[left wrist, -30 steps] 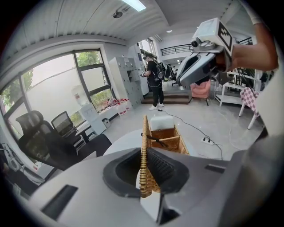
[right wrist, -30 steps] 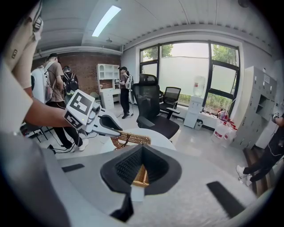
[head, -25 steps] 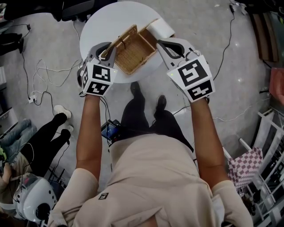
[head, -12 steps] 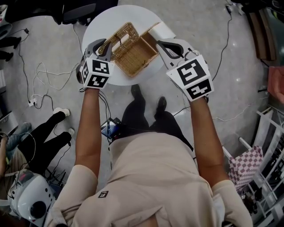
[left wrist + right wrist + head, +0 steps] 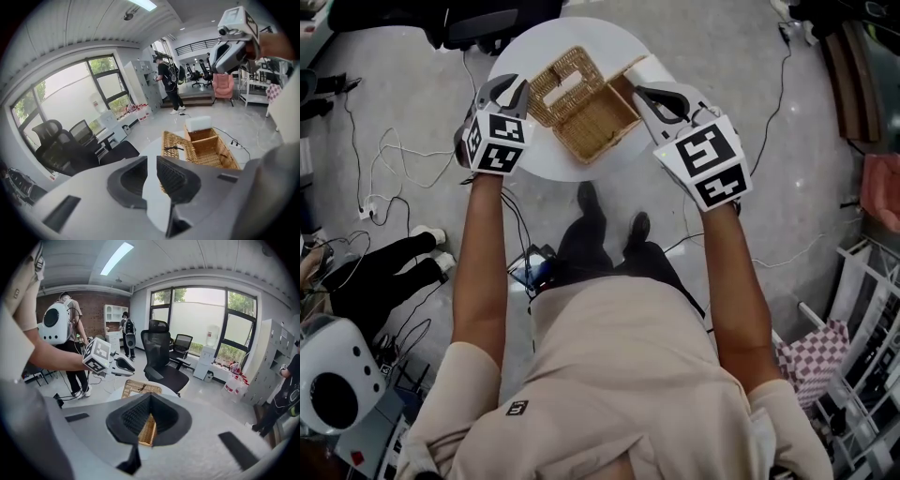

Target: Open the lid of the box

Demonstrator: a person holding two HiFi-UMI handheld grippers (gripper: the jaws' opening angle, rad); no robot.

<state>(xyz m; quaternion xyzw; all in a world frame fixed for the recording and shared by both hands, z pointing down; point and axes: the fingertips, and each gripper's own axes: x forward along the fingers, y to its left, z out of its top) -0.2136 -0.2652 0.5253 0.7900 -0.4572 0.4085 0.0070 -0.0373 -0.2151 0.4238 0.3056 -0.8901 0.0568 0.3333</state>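
Observation:
A wicker box [image 5: 598, 124] stands open on the round white table [image 5: 609, 37]. Its lid [image 5: 561, 77] lies folded back flat on the far-left side, with a dark handle on it. My left gripper [image 5: 510, 94] hovers just left of the lid; its jaws stand a little apart with nothing between them, and only the tabletop shows through the gap [image 5: 151, 161]. My right gripper [image 5: 645, 97] is at the box's right corner, shut on the wicker wall [image 5: 147, 430]. In the left gripper view the box [image 5: 213, 152] and its lid [image 5: 176, 146] lie beyond the jaws.
A white block [image 5: 643, 64] sits on the table against the box's far right side. Cables trail over the grey floor [image 5: 394, 150] left of the table. Office chairs [image 5: 161, 357] stand beyond the table, and people stand further off in the room.
The lid swung from upright to lying flat behind the box. My left gripper came off it and drew back to the left. The right gripper stayed put.

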